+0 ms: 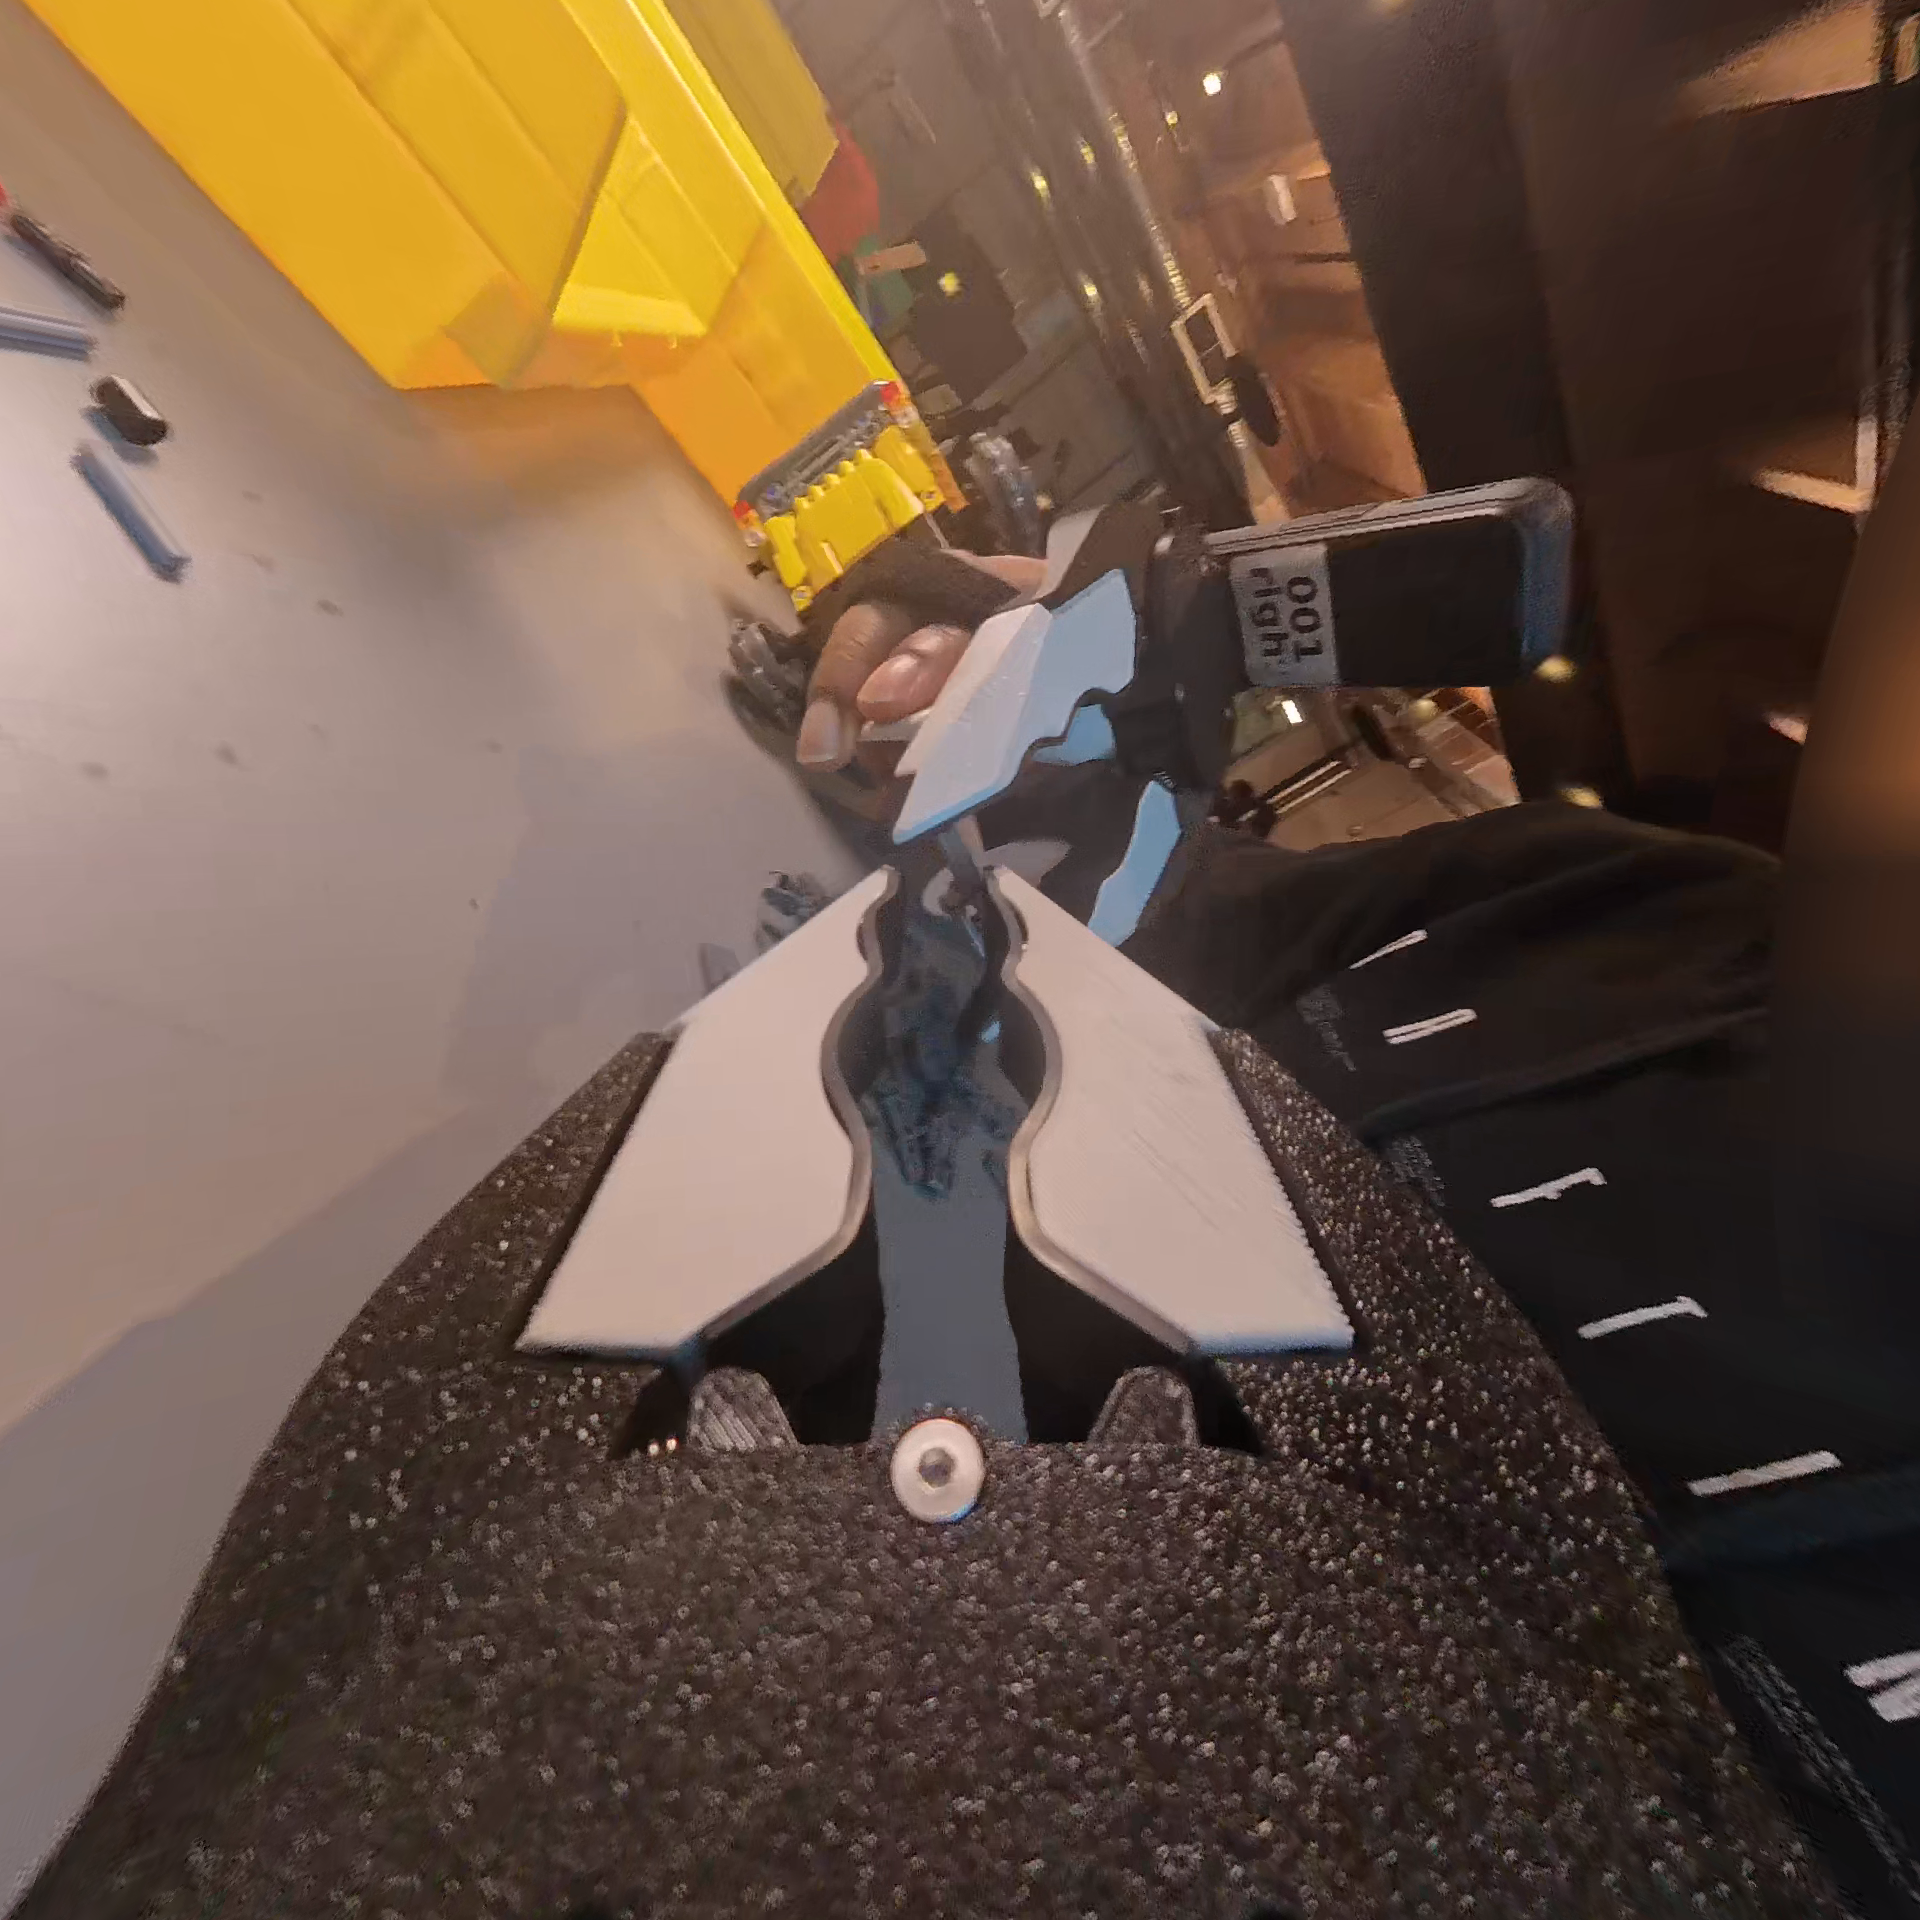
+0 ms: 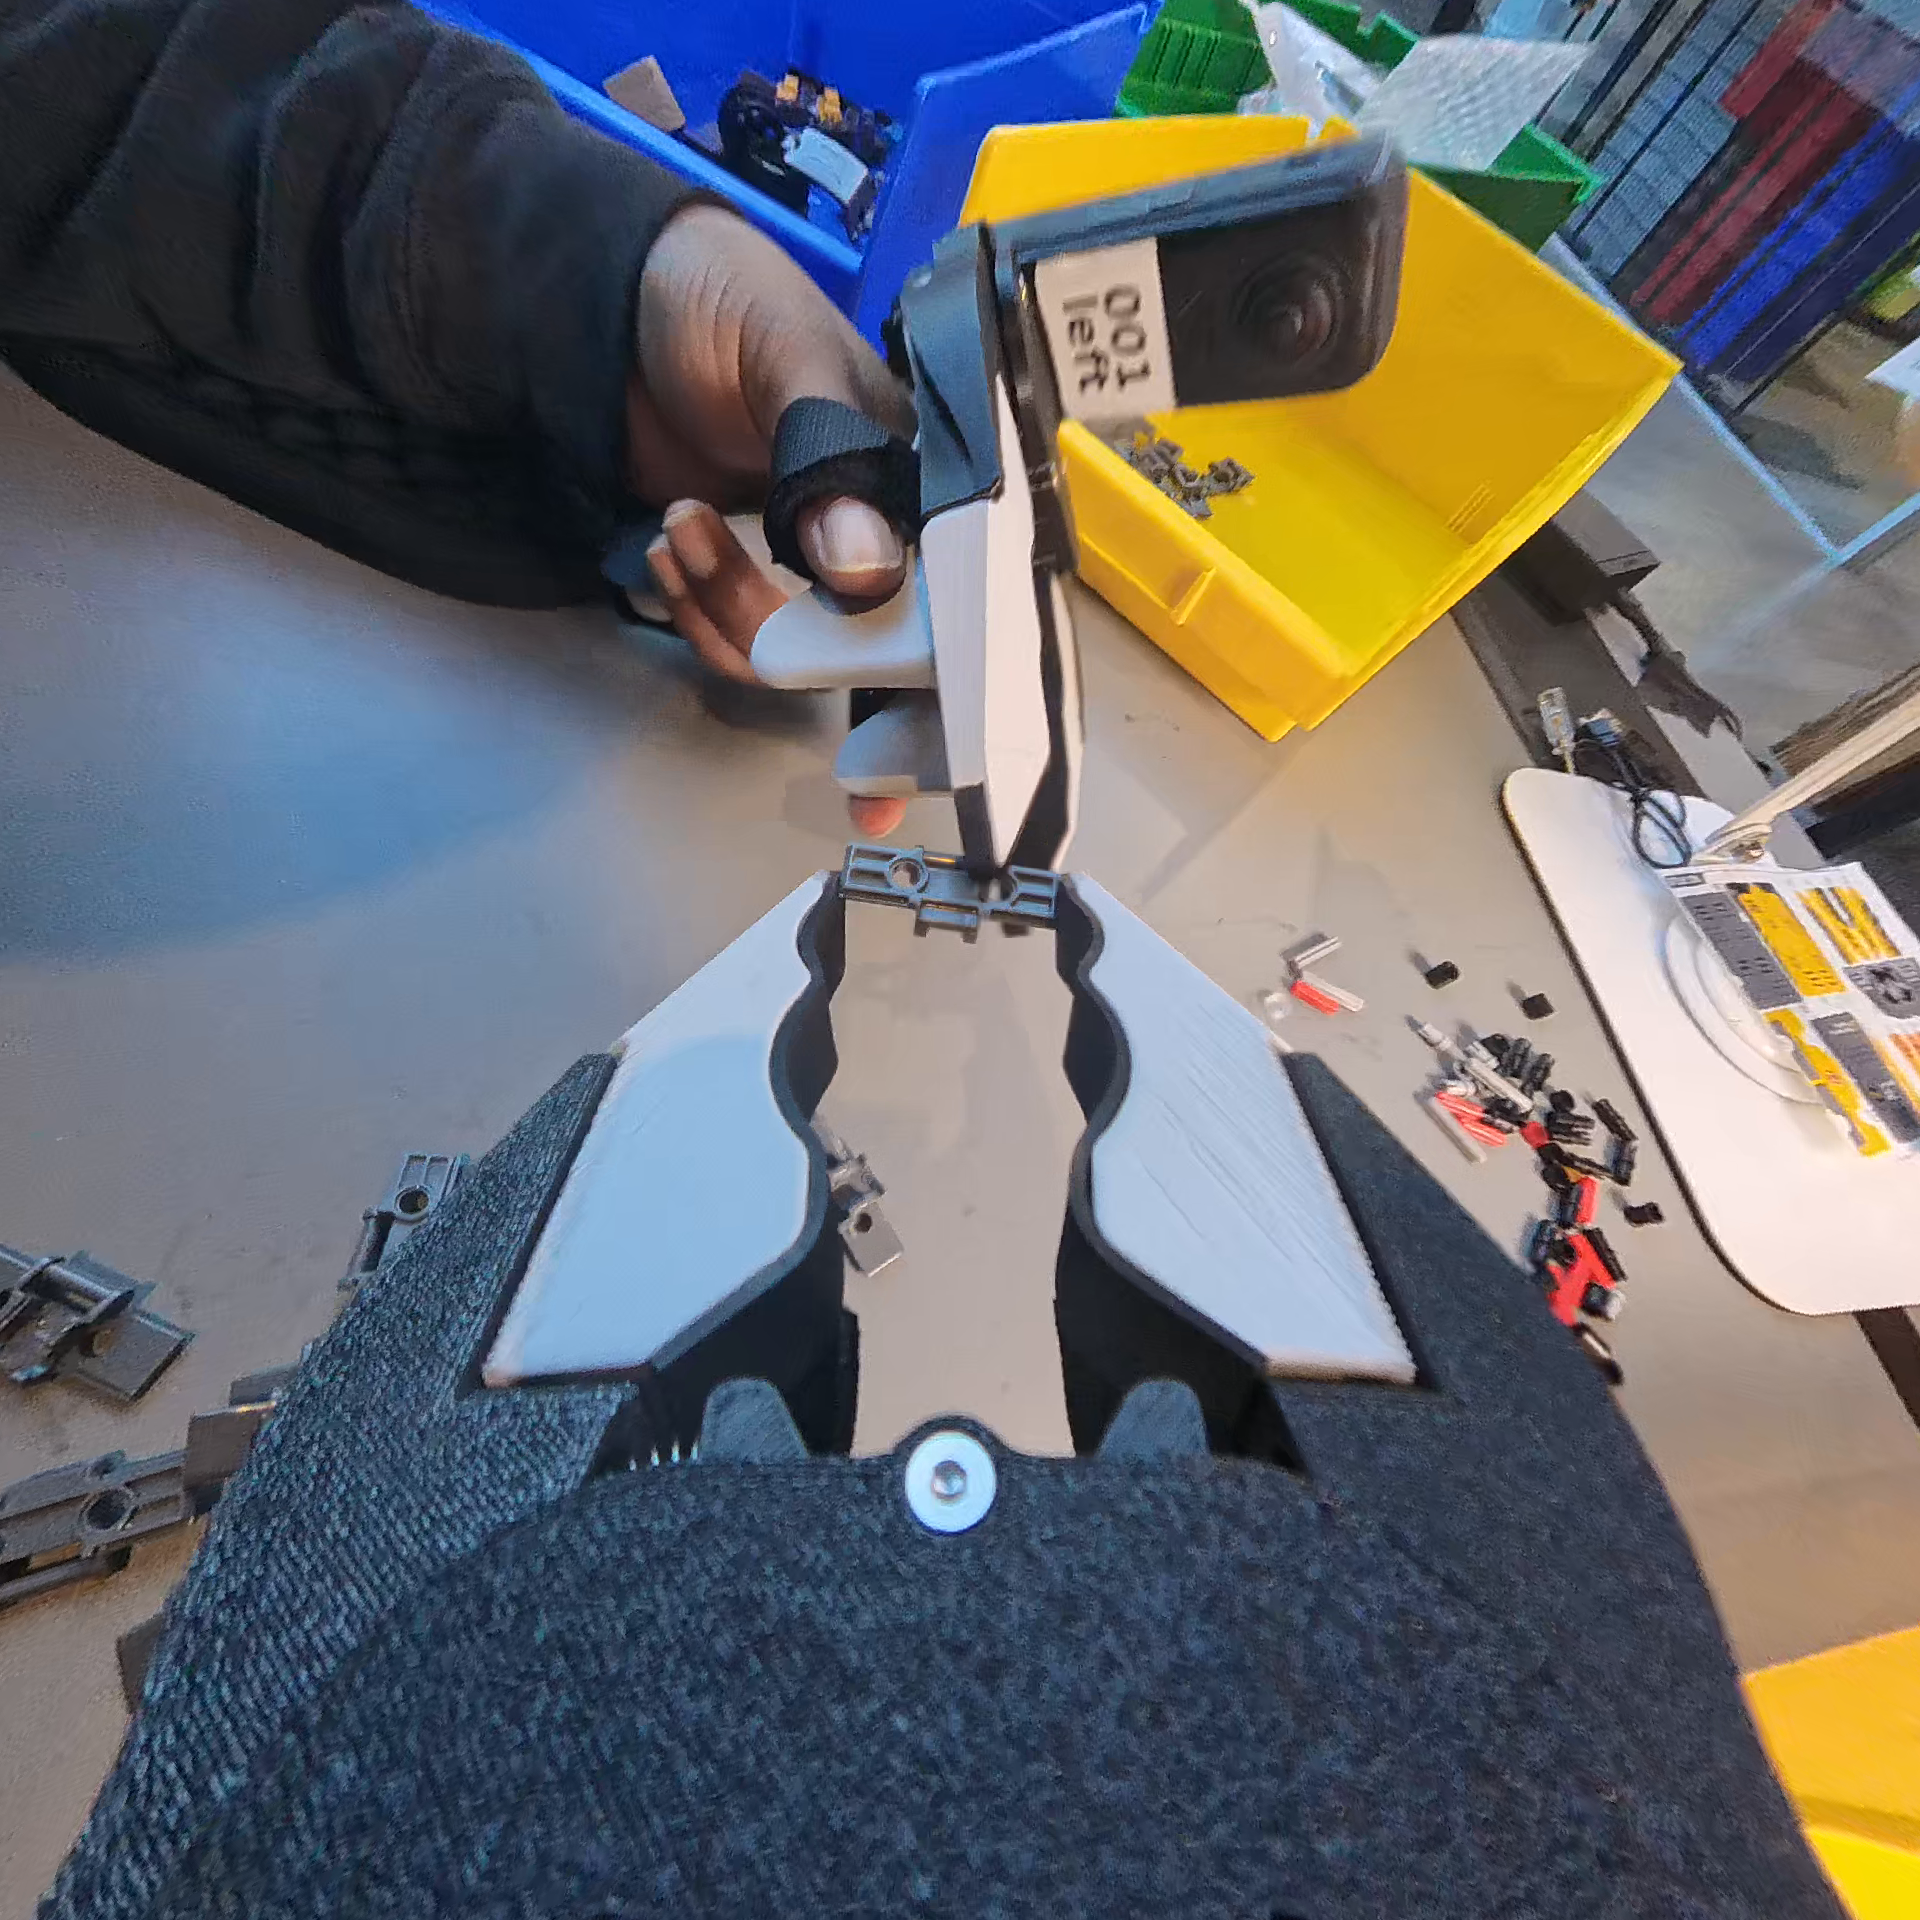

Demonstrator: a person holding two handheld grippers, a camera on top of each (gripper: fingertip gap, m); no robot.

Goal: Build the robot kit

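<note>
The right gripper [image 2: 948, 894] holds a dark grey link [image 2: 940, 888] across its tips, its jaws closed onto the link's two ends, just above the tabletop [image 2: 312, 831]. The left gripper [image 2: 1013, 868], nearly closed, pinches that link's right end from above. Both should grip firmly and stay square to the link, I judge, lest it twist. Loose links [image 2: 83, 1330] and small pins [image 2: 1538, 1122] lie nearby; a yellow bin [image 2: 1455, 499] stands beyond.

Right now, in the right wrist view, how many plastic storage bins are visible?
3, maybe more hidden: an open yellow plastic bin at right, a blue plastic bin behind the person's hand, a green plastic bin beyond.
</note>
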